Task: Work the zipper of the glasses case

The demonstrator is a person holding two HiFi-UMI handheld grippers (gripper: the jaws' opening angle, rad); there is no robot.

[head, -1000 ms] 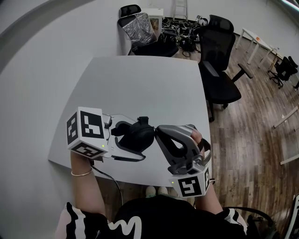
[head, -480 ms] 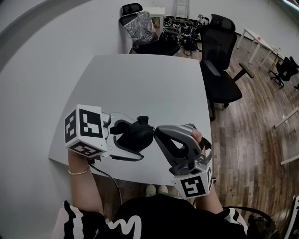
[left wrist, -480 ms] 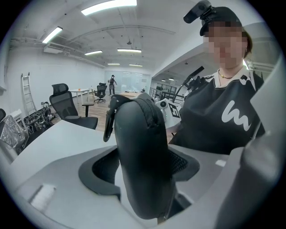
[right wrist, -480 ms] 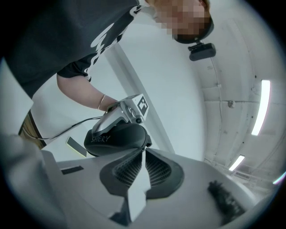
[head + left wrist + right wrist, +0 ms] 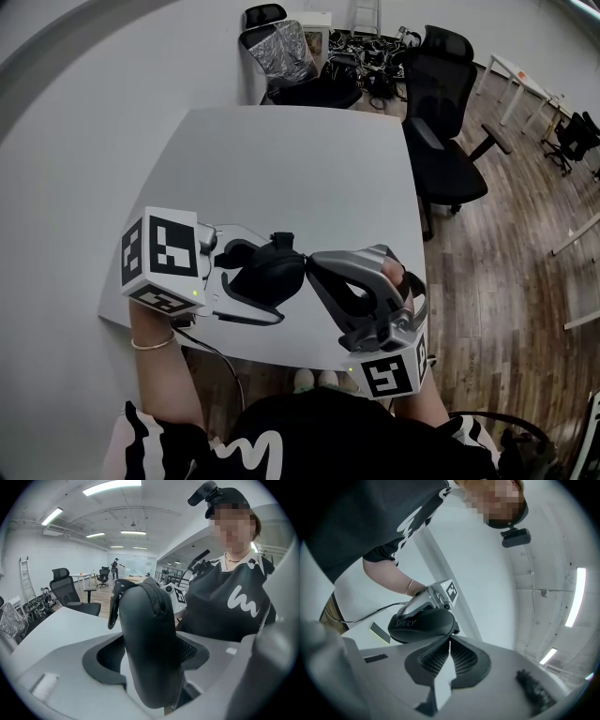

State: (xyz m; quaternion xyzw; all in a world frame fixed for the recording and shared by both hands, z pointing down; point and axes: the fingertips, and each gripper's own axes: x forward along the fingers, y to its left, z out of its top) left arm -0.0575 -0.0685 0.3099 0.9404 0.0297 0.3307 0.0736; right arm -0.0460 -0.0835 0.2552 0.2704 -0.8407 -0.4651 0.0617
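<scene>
A black zip-up glasses case [image 5: 272, 272] is held above the near edge of the white table [image 5: 291, 169]. My left gripper [image 5: 267, 281] is shut on it. In the left gripper view the case [image 5: 147, 639] stands upright between both pads, its zipper seam [image 5: 158, 597] running over the top and a black loop [image 5: 114, 609] hanging at its left. My right gripper [image 5: 311, 261] meets the case's right end with its tips pinched together. In the right gripper view, the right gripper [image 5: 450, 641] is shut at the seam of the case [image 5: 422, 625]; the pull is hidden between the pads.
A black office chair [image 5: 441, 122] stands to the right of the table. Another chair with a silvery cover [image 5: 281, 56] and a tangle of cables [image 5: 366, 47] stand beyond its far edge. A thin cable [image 5: 211, 352] trails from the left gripper past the table's front edge.
The left gripper and the case have drifted slightly left. The right gripper has followed, still pinched at the case's end. Neither grip has altered.
</scene>
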